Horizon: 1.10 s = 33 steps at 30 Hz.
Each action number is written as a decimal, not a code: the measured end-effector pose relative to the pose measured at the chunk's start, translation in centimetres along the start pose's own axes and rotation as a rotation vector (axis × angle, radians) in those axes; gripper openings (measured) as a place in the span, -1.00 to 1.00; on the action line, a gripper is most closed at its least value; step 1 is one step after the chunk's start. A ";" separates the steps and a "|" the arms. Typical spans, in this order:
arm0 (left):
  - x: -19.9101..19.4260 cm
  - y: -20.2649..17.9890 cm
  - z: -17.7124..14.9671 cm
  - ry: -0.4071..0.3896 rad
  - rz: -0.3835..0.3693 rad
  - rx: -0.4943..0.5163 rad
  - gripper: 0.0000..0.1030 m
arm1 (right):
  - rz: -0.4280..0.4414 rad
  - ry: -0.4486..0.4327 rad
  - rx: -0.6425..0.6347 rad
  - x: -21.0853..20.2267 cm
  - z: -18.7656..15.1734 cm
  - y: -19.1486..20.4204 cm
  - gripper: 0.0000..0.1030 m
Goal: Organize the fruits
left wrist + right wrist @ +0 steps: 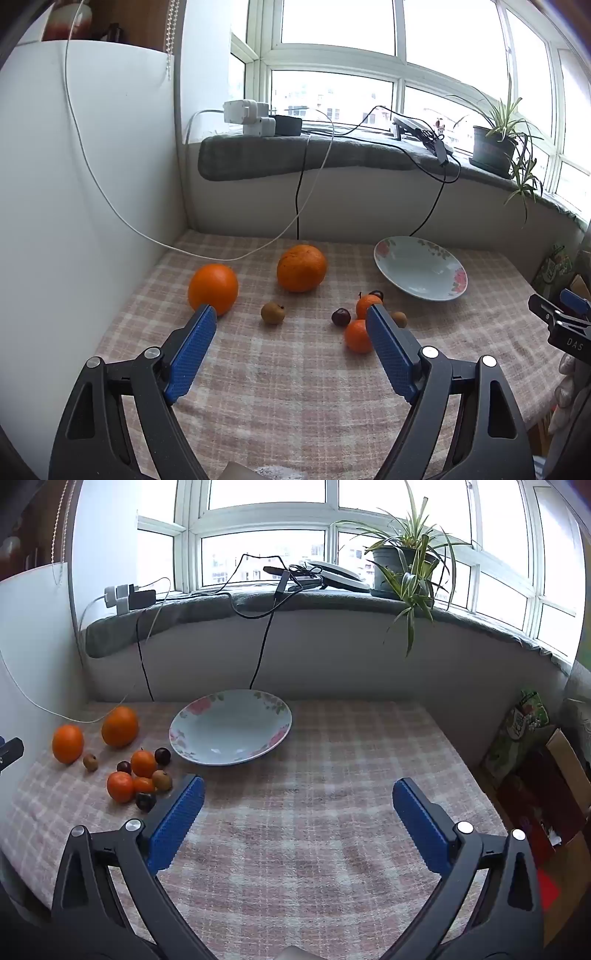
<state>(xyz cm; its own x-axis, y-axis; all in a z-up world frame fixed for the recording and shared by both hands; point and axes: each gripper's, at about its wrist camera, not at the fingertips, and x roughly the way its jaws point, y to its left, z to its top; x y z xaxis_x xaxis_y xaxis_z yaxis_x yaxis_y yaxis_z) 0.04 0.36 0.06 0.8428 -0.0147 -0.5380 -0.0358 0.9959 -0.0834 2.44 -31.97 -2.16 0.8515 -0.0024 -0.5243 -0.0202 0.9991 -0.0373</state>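
Two large oranges (213,287) (302,268) lie at the table's back left, also in the right wrist view (67,743) (120,726). Small tangerines (357,335), dark cherries (340,317) and brown longans (273,312) lie loose on the checked cloth, a cluster in the right wrist view (143,763). An empty flowered plate (439,291) (207,757) stands behind them. My left gripper (291,314) is open and empty, before the fruit. My right gripper (299,790) is open and empty, right of the fruit and in front of the plate.
A white panel (74,184) walls the left side. Cables (295,206) hang from the padded sill (295,602), which carries chargers and a potted plant (402,565). Boxes and bags (532,760) stand past the table's right edge.
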 end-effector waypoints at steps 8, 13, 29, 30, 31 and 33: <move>0.5 0.2 0.1 -0.005 0.008 0.030 0.61 | -0.008 0.014 0.002 0.2 0.1 -0.1 1.00; 0.3 -0.5 -0.3 -0.012 0.021 0.032 0.61 | -0.002 0.009 0.008 0.5 0.0 -0.2 1.00; 0.1 -0.6 -0.3 -0.009 0.027 0.031 0.61 | 0.004 0.010 0.006 0.3 0.0 0.1 1.00; 0.1 -0.6 -0.3 -0.009 0.026 0.031 0.62 | 0.005 0.011 0.007 0.3 0.0 0.1 1.00; 0.1 -0.6 -0.3 -0.008 0.026 0.030 0.61 | 0.006 0.013 0.008 0.3 0.0 0.1 1.00; 0.2 -0.6 -0.4 -0.007 0.025 0.030 0.61 | 0.007 0.015 0.009 0.3 0.0 0.1 1.00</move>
<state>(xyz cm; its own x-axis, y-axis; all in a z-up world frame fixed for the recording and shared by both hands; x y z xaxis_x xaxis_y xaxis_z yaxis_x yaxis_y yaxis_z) 0.00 -0.22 -0.30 0.8456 0.0110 -0.5337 -0.0408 0.9982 -0.0442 2.71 -31.88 -2.33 0.8436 0.0039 -0.5370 -0.0214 0.9994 -0.0263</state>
